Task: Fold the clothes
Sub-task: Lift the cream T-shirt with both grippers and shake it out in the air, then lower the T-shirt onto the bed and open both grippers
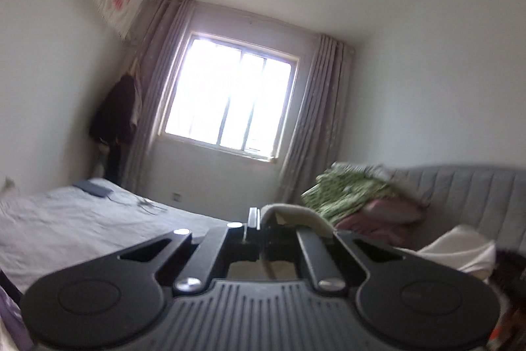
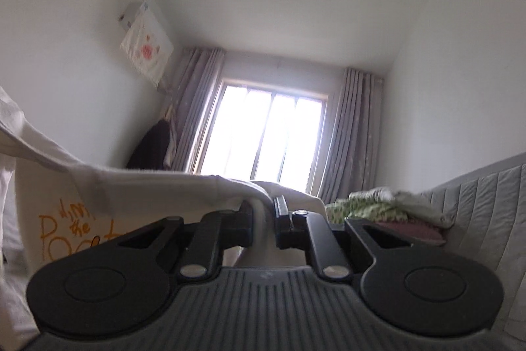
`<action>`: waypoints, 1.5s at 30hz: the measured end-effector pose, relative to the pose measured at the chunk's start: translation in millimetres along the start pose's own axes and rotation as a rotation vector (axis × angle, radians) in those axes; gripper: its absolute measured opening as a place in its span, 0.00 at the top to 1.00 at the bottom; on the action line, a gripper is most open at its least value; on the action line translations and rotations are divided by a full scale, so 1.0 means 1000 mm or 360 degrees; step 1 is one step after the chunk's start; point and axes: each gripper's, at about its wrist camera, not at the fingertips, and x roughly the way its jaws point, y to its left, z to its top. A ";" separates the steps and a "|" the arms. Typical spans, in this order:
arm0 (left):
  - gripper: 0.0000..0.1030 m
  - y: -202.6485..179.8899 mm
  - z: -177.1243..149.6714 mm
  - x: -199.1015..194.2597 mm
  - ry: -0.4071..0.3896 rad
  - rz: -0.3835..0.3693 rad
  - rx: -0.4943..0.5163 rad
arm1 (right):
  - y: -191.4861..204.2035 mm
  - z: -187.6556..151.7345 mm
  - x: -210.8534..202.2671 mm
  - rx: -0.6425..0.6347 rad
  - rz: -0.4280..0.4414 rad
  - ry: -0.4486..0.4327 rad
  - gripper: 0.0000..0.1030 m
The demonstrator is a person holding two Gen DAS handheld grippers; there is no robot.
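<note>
Right gripper (image 2: pixel 264 209) pinches a fold of the cream printed shirt (image 2: pixel 65 219), which hangs away to its left. Left gripper (image 1: pixel 259 219) is clamped on a cream edge (image 1: pixel 296 213). Risk: thin bites may slip and drop the cloth onto the bed (image 1: pixel 65 219). Folded pile (image 1: pixel 355 196) sits beyond.

Shirt (image 2: pixel 82 196) print cut off (orange txt)
</note>
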 end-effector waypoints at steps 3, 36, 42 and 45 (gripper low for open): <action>0.98 -0.004 0.010 -0.017 -0.0028 -0.0068 -0.0098 | -0.010 0.018 -0.012 0.0044 -0.0008 -0.0075 0.89; 0.98 0.072 -0.219 0.324 0.1324 0.0445 -0.0082 | -0.008 -0.240 0.226 0.0450 0.0038 0.1533 0.89; 0.79 0.101 -0.250 0.350 0.1493 0.0508 -0.0228 | -0.009 -0.273 0.226 0.0574 0.0049 0.1698 0.82; 0.74 0.099 -0.253 0.352 0.1510 0.0482 -0.0134 | -0.008 -0.275 0.232 0.0535 0.0064 0.1725 0.80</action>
